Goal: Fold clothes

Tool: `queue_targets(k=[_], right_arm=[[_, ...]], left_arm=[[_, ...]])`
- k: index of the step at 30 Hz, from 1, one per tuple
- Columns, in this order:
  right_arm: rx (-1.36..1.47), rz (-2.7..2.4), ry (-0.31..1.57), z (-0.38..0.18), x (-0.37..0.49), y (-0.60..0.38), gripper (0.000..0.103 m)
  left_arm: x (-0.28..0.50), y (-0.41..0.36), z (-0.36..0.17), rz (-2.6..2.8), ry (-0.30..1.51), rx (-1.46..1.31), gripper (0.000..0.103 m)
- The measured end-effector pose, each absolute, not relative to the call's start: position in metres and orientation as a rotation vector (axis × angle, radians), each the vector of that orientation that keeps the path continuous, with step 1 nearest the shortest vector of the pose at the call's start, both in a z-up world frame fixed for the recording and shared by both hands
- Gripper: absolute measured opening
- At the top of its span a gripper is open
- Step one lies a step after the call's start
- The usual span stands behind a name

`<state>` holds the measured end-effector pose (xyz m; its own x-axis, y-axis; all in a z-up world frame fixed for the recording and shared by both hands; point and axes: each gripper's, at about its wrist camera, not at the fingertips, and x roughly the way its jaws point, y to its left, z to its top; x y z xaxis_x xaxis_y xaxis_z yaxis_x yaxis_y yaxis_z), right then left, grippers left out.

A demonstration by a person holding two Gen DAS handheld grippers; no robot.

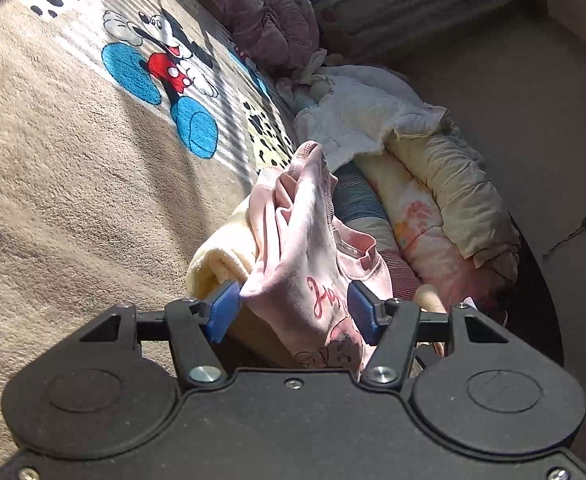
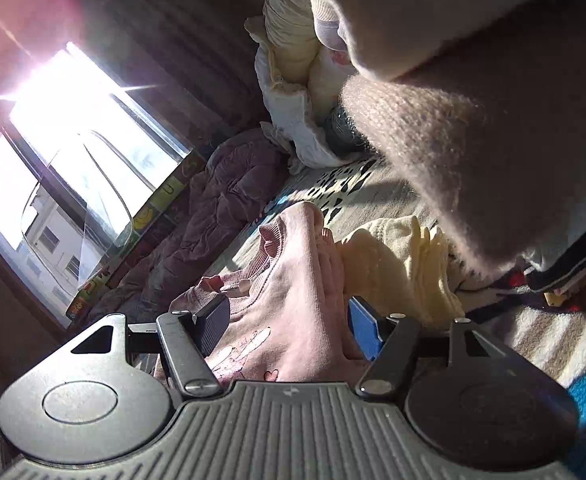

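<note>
A crumpled pink sweatshirt with red script lettering lies bunched on a folded cream-yellow garment. My left gripper is open, its blue pads wide apart on either side of the sweatshirt's printed front. In the right wrist view the same pink sweatshirt fills the gap of my right gripper, which is also open, with the ribbed collar by its left finger. The cream-yellow garment lies just beyond the right finger. Neither pair of jaws pinches the cloth.
A beige carpet with a cartoon mouse print spreads to the left. A pile of quilts and clothes and a mauve padded jacket lie behind. A person's fuzzy sleeve hangs over the right view; a bright window is at left.
</note>
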<state>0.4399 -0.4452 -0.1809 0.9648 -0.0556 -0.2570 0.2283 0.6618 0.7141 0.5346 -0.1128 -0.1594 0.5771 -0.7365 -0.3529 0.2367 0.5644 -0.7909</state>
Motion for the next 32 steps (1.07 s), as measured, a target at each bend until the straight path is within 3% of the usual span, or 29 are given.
queue_targets(k=[2,6,9,15,32], right_arm=[[0.776,-0.151,0.261,-0.170,0.430,-0.437,0.073],[0.699,-0.135,0.341,-0.147,0.410,-0.422,0.092],[0.664,-0.133,0.394,-0.131,0.394,-0.411,0.102],[0.484,-0.156,0.517,-0.100,0.358,-0.387,0.102],[0.307,-0.268,0.615,-0.058,0.295,-0.382,0.102]], left_arm=[[0.517,-0.117,-0.148,-0.637,0.737,-0.681,0.068],[0.474,-0.129,-0.121,-0.604,0.685,-0.480,0.095],[0.446,-0.147,-0.103,-0.507,0.649,-0.260,0.103],[0.411,-0.172,-0.075,-0.368,0.583,0.021,0.103],[0.346,-0.176,-0.026,-0.373,0.596,-0.065,0.101]])
